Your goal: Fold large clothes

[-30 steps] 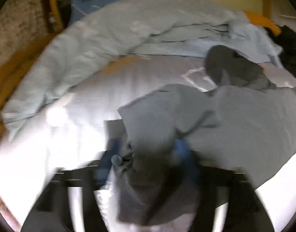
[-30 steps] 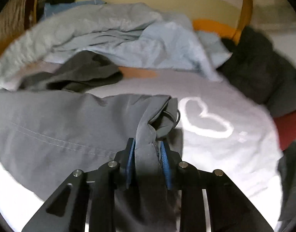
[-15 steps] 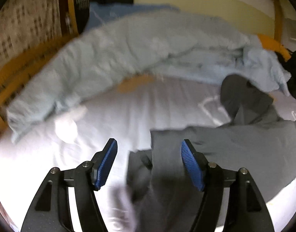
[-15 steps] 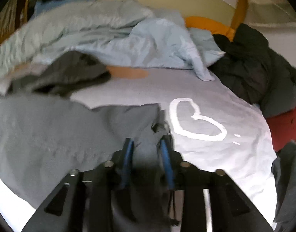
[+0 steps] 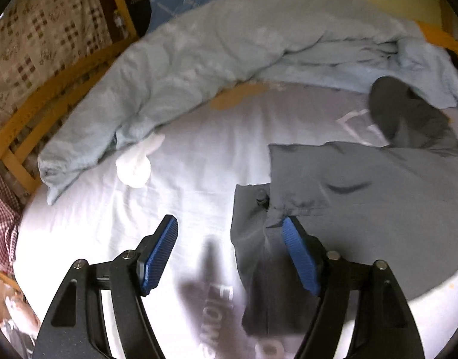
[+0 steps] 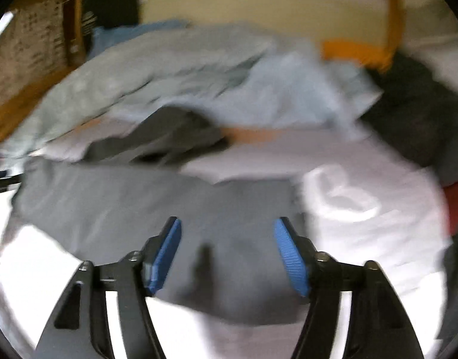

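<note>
Spreading apart, both grippers — left gripper (image 5: 230, 237), right gripper (image 6: 227, 240) — pinch nothing; the grey garment (image 5: 363, 197) lies released flat on the bed (image 5: 184, 155), mid-frame, for folding

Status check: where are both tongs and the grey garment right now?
Left tongs and right tongs both opening, nothing pinched. Large grey fabric garment lies released on white bedsheet. Crumpled light-blue duvet behind, not obstructing.
</note>
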